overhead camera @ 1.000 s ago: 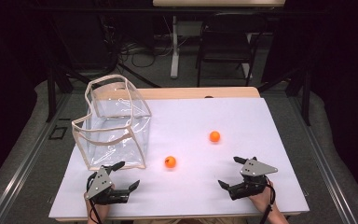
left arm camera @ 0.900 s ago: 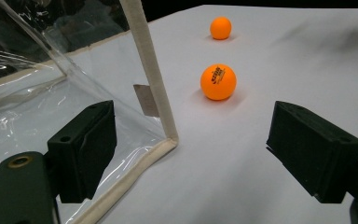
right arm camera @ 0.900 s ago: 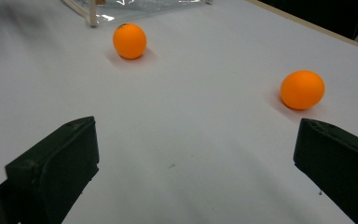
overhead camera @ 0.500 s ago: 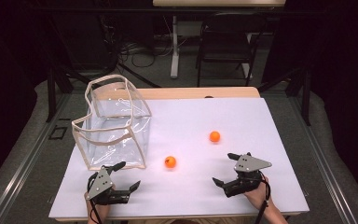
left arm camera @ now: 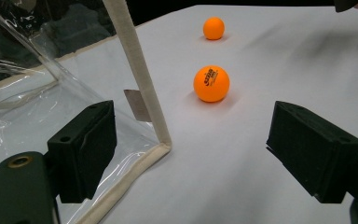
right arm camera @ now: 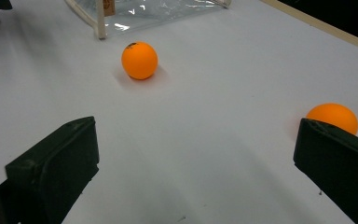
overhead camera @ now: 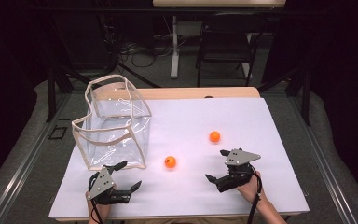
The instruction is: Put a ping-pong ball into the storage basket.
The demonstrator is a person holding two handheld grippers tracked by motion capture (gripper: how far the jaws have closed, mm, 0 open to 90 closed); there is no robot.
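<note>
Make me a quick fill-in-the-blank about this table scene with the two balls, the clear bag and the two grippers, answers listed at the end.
1. The two balls, one near and one far, are both coloured ____.
2. The bag with cream edging has walls that are ____, so the table shows through them.
3. The jaws of the left gripper and the right gripper are ____ and hold nothing.
4. The bag stands nearest the ____ gripper.

Missing words: orange; transparent; open; left

light: bright overhead | shadows: soft | surroundings: dark | focus: sharp
</note>
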